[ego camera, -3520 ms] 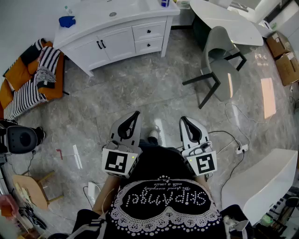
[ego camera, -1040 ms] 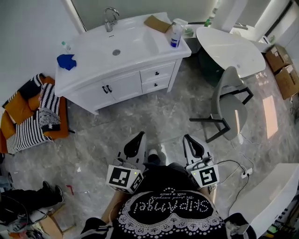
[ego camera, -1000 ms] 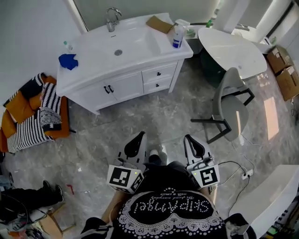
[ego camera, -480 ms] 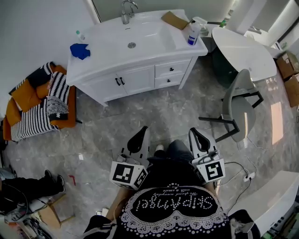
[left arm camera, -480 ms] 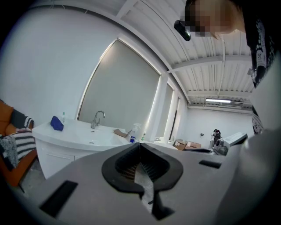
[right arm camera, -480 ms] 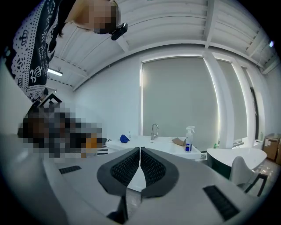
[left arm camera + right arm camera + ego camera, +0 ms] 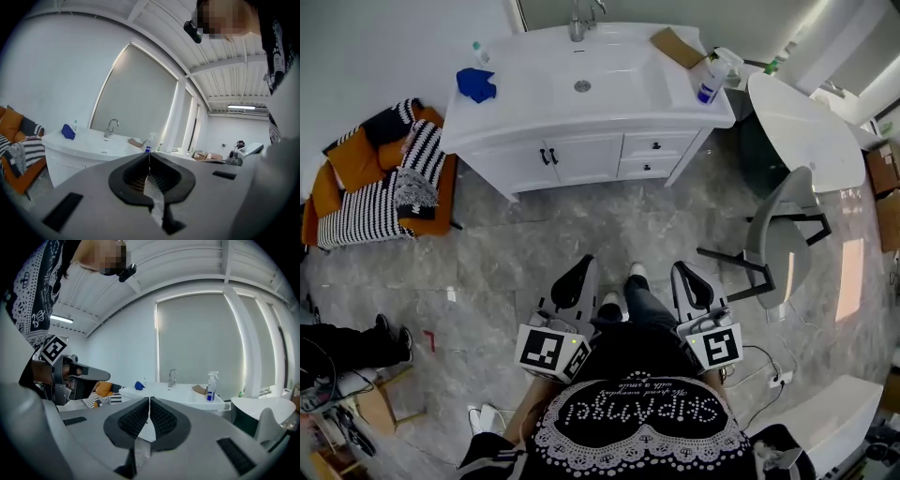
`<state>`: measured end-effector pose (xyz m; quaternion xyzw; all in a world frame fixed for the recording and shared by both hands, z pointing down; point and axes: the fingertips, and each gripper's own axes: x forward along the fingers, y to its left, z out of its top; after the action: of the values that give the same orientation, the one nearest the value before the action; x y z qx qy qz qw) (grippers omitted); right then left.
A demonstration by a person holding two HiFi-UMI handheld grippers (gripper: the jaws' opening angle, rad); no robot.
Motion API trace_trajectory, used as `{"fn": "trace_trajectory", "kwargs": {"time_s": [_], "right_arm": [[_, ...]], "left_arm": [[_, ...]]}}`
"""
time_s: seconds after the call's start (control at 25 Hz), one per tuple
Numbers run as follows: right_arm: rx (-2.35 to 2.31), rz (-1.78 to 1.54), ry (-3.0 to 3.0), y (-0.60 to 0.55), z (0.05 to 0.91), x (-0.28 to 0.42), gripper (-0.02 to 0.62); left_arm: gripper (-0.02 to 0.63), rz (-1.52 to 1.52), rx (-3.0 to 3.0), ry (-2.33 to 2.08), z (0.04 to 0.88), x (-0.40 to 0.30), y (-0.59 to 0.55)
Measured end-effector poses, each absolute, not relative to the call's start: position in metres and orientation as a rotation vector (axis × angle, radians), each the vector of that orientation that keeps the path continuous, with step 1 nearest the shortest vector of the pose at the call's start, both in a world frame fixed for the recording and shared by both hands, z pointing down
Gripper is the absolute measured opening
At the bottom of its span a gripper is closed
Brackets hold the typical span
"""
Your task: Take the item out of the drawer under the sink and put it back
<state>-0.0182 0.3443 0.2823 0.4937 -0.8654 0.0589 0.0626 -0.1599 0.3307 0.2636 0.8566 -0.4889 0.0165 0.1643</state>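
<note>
Both my claws stay closed and empty in front of my waist. The left gripper (image 7: 585,266) and right gripper (image 7: 678,269) have their pads pressed together in both gripper views. Compared with the earlier frames, the white wooden sink cabinet (image 7: 581,155) has slid from upper left to straight ahead in the head view. Its two small dark-knobbed drawers (image 7: 654,145) are shut, so the item isn't visible. The cabinet is well apart from my claws.

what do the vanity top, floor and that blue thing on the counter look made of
Vanity top: glossy white, basin moulded in one piece; likely ceramic or resin. Floor: grey veined tiles with a sheen; marble or marble-look. Blue thing: crumpled, soft folds; probably cloth.
</note>
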Motion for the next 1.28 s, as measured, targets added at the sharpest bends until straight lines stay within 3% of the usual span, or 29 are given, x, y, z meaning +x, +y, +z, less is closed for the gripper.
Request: {"fn": "trace_trajectory", "kwargs": {"time_s": [1.28], "right_arm": [[1.369, 0.165, -2.711, 0.227, 0.293, 0.099, 0.02]], "left_arm": [[0.005, 0.001, 2.483, -1.517, 0.242, -0.041, 0.217]]}}
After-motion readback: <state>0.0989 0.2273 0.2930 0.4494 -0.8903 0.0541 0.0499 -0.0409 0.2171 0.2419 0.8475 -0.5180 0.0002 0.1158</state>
